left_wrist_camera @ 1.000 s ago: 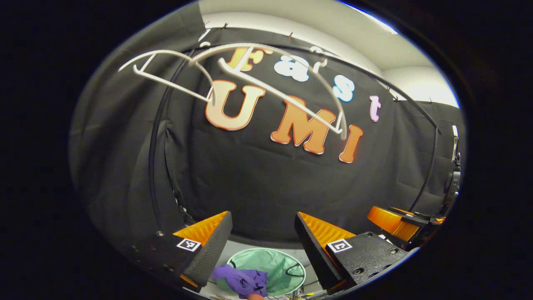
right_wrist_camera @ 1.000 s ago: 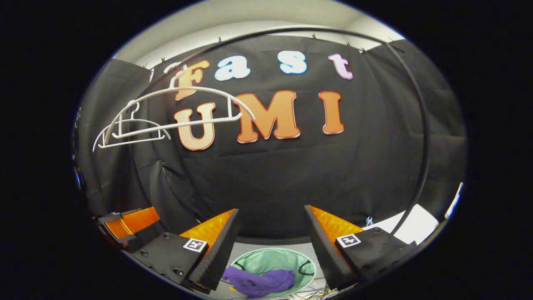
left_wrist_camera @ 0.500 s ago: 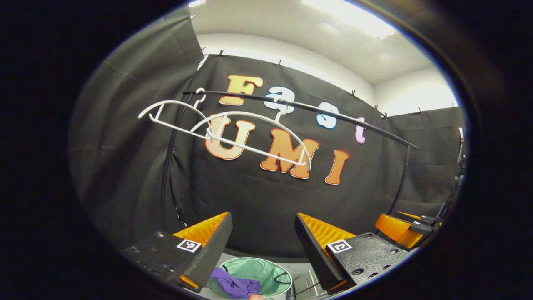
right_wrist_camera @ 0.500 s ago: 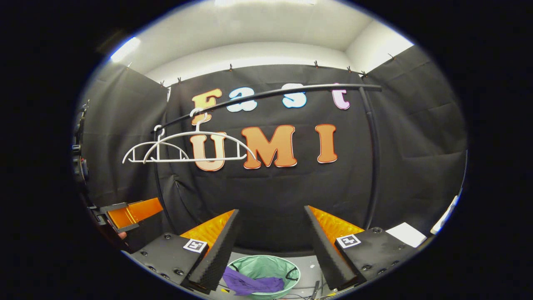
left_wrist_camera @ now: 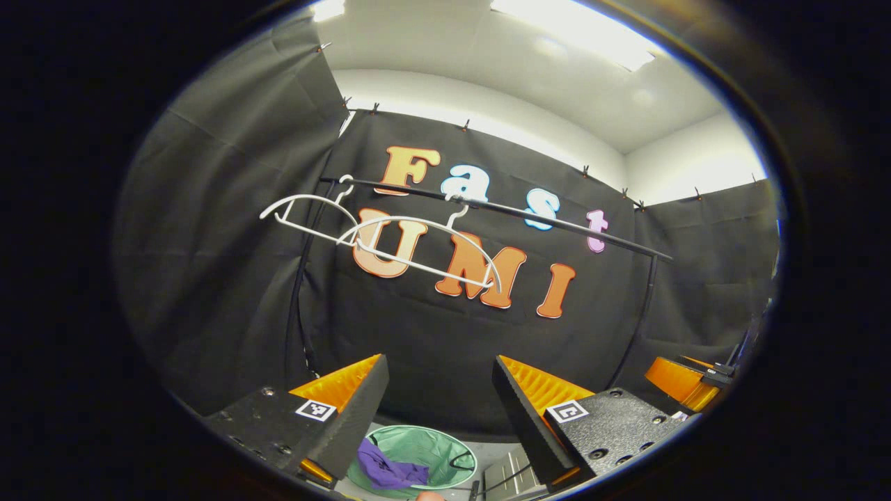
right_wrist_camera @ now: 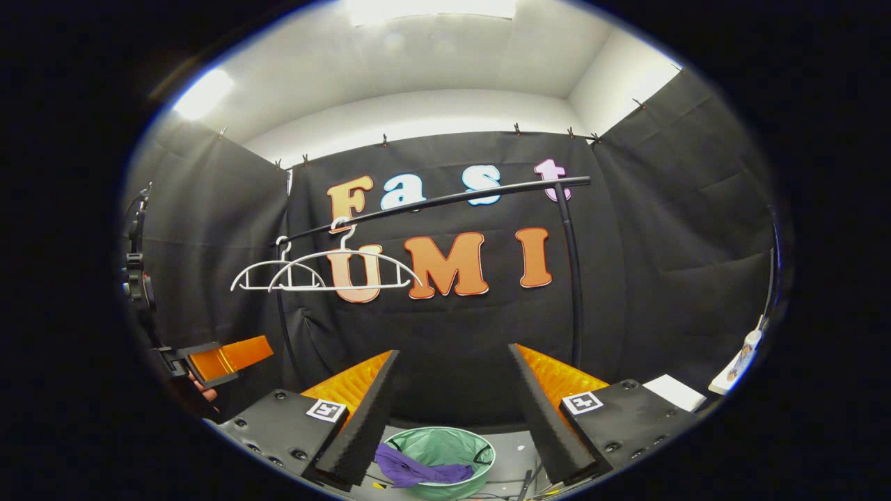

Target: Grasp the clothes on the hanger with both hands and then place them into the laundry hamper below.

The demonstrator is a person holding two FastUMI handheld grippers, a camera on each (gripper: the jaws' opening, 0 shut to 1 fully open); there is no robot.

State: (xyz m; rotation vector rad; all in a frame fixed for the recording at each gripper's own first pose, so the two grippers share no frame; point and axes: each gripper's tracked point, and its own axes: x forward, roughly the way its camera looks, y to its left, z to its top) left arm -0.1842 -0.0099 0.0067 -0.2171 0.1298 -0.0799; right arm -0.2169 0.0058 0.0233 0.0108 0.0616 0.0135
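Below both grippers, on the floor of the booth, stands the green laundry hamper (left_wrist_camera: 418,459) with the purple clothes (left_wrist_camera: 381,472) draped over its near-left rim and hanging partly inside. From the right gripper view the same hamper (right_wrist_camera: 440,451) sits between the two fingers at the bottom, and the purple clothes (right_wrist_camera: 414,473) lie across its front edge.

The left gripper (left_wrist_camera: 438,403) has its jaws spread wide — nothing is between them, only the dark cloth wall and the hamper beyond. The right gripper (right_wrist_camera: 451,400) is likewise wide open and holds nothing. Both are raised well above the hamper and apart from the clothes.

Up on the black rail (left_wrist_camera: 501,209) hang two white hangers (left_wrist_camera: 390,240), both bare, one partly overlapping the other, near the rail's left end. In the right gripper view the rail (right_wrist_camera: 445,200) runs across to an upright post, and the two hangers (right_wrist_camera: 327,271) hang side by side toward its left end.

At the right edge of the left gripper view the other gripper shows partly, well off to the side; at the left edge of the right gripper view the left one shows too — with a bit of a hand (right_wrist_camera: 205,395) behind it.
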